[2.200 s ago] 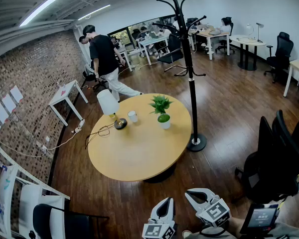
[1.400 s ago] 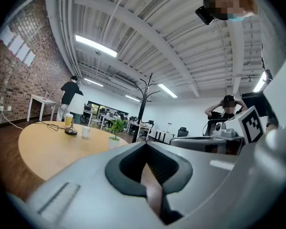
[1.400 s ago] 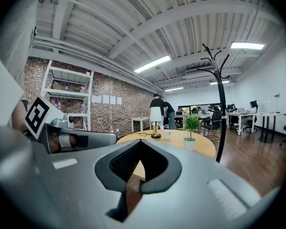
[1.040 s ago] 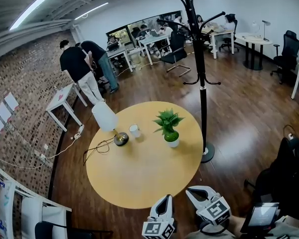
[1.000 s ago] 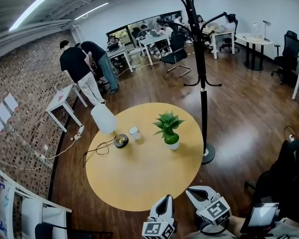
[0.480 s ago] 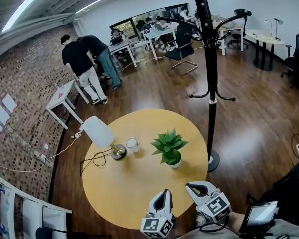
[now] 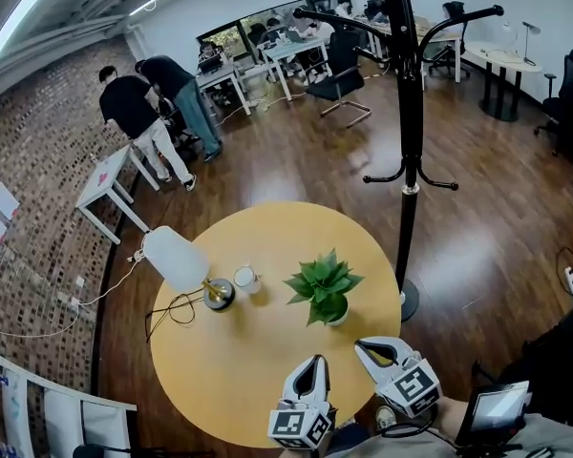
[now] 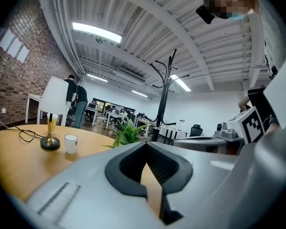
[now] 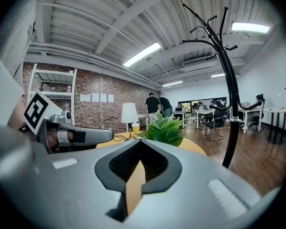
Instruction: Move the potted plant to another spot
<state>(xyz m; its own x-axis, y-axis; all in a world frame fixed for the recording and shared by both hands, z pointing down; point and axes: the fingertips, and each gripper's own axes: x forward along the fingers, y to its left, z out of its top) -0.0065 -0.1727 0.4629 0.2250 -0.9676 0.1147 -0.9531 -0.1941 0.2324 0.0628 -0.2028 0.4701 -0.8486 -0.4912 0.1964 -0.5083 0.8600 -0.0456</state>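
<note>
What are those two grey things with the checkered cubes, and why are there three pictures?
A person holds a grey pinching tool in each hand: the left tool and the right tool. One picture comes from a camera on the person's head, looking down. The other two come from cameras riding on each tool. On the round yellow wooden table stand a green potted plant in a white pot, a white-shaded lamp and a small white cup. Both tools are shut and hold nothing.

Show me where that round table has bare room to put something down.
On the table, the near half this side of the cable is bare, as is the far strip beyond the cup and potted plant. The middle row is crowded: lamp, cup, plant.
</note>
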